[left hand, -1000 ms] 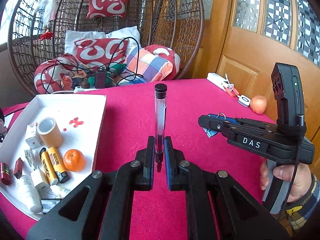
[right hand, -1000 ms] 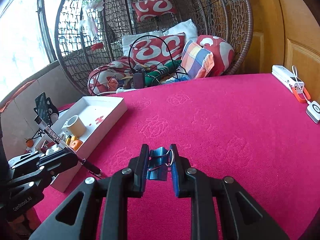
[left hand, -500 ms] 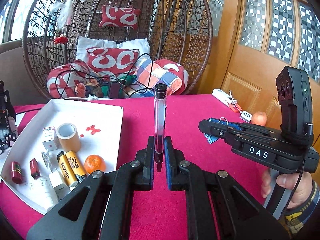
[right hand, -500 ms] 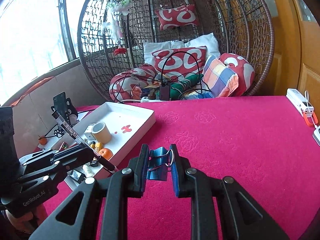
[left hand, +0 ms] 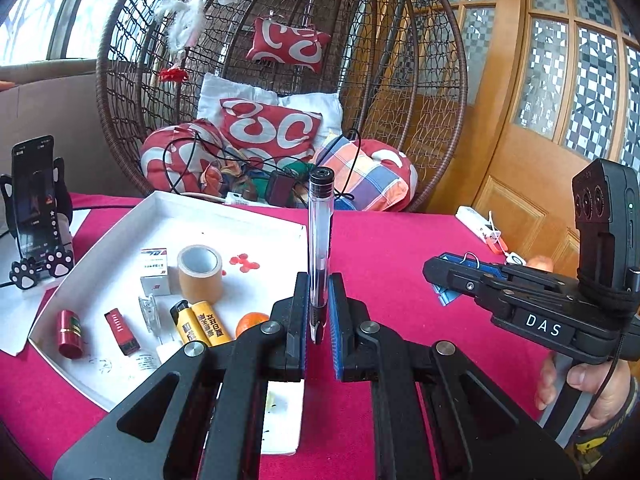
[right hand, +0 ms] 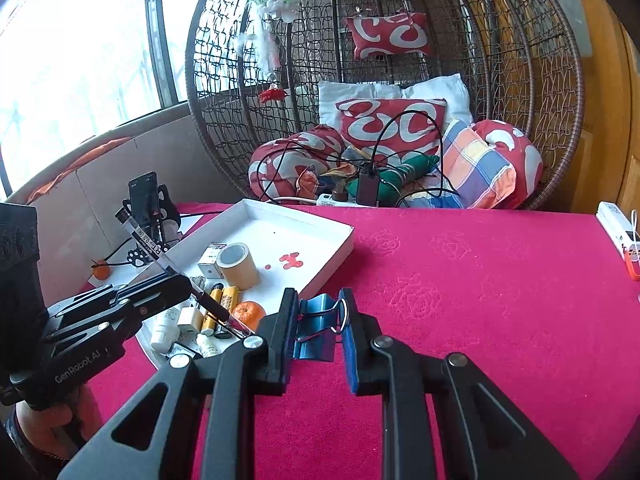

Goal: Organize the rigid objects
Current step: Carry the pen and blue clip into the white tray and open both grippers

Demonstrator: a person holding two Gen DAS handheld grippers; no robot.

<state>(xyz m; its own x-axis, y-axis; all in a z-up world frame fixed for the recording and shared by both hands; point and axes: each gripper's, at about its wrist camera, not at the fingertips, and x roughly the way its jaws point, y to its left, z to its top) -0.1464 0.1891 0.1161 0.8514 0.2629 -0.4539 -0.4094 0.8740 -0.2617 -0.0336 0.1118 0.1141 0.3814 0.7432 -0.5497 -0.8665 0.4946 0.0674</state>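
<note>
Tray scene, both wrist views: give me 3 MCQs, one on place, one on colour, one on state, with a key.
1. Where is the tape roll?
A. in the white tray
B. on the red cloth
C. in the wicker chair

2. What colour is the binder clip?
A. yellow
B. blue
C. green

3. What is the left gripper doing?
A. open, holding nothing
B. shut on the pen
C. out of view

Key: 1 A, it stands on the tray floor beside a small box. 2 B, blue metal shows inside the right gripper. 3 B, both pads press the pen's barrel.
</note>
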